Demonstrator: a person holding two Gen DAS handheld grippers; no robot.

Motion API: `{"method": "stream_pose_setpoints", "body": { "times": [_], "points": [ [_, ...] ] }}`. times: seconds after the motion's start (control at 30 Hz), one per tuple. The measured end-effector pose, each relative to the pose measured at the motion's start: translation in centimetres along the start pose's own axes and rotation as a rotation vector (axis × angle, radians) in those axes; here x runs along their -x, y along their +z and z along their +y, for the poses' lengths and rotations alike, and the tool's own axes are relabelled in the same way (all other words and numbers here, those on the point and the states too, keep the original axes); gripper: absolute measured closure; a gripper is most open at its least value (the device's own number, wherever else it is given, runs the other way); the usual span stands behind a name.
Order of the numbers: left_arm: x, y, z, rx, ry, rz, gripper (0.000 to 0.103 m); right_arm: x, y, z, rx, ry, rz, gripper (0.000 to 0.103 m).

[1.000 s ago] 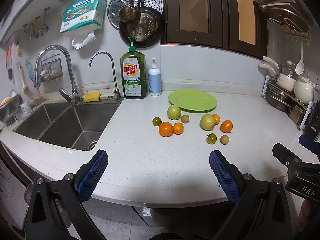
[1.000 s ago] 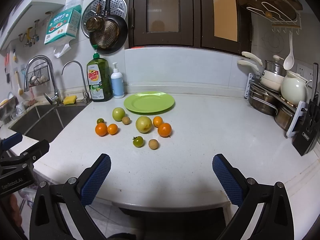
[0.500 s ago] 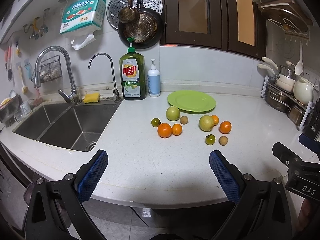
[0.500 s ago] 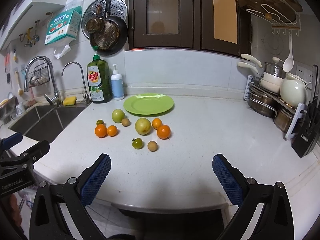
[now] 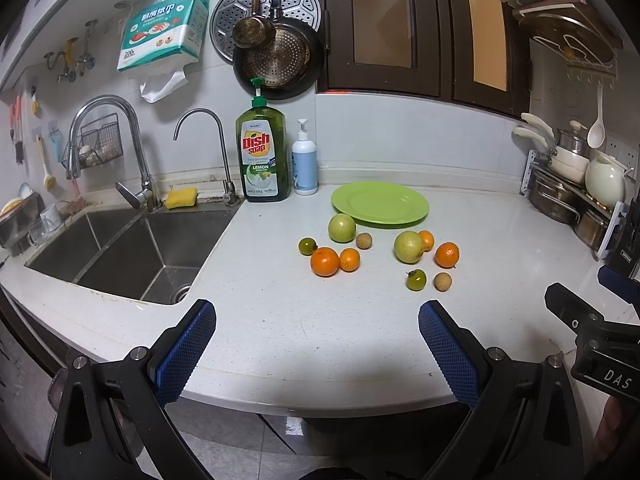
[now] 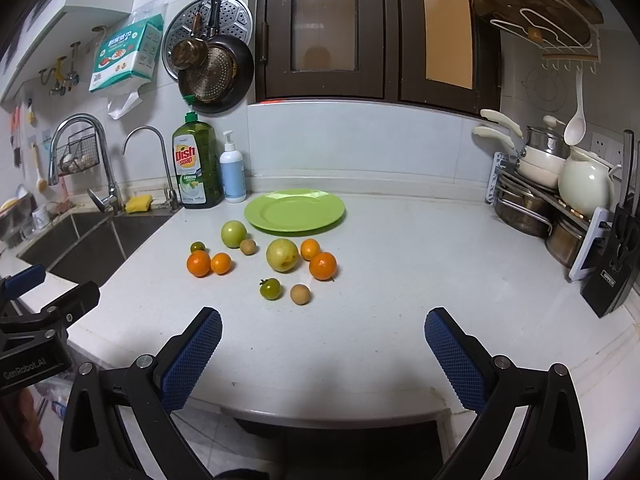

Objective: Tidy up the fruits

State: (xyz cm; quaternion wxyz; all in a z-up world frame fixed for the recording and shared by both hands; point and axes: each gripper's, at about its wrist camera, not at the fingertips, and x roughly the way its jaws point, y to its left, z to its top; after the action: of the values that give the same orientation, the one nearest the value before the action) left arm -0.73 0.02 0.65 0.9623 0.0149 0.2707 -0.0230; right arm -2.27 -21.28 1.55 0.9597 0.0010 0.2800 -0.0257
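Left wrist view: the left gripper point(image 5: 316, 332) is hanging over the counter point(image 5: 280, 320) edge, fingers point(image 5: 186, 350) spread wide, grasping nothing. Versus a second ago the fruit is sitting marginally lower in frame, so the camera is barely drifting; no fruit has moved. The green plate point(image 5: 380, 203) is sitting empty at the back. In front of it, left cluster: green apple point(image 5: 342, 228), small green tomato point(image 5: 307, 246), big orange point(image 5: 324, 261), small orange point(image 5: 349, 259), brown longan point(image 5: 363, 240). Right cluster: pale guava point(image 5: 409, 247) touching a small orange behind it, with another orange, a green tomato and a longan nearby. All well apart from the fingertips.

Right wrist view: the right gripper point(image 6: 322, 338) is likewise gaping open and empty, pads point(image 6: 454, 356) hovering near the counter's front edge. Fruit is shifting slightly down and left in frame, so this gripper is creeping in a little. Closest to it are the stemmed green tomato point(image 6: 271, 289) and the front longan point(image 6: 300, 294), just beside each other.

Read: nothing is picked yet, task is at the start, approach is only beginning. Round fruit will likely roll if nudged.
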Motion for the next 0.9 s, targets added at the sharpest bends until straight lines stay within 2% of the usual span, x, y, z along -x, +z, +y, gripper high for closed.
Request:
{"method": "stream_pose_setpoints", "body": {
  "times": [0.9],
  "points": [
    [0.13, 0.38, 0.05, -0.004, 0.002, -0.005, 0.0, -0.03, 0.26, -0.33, 0.004, -0.001, -0.006, 0.001]
  ]
}}
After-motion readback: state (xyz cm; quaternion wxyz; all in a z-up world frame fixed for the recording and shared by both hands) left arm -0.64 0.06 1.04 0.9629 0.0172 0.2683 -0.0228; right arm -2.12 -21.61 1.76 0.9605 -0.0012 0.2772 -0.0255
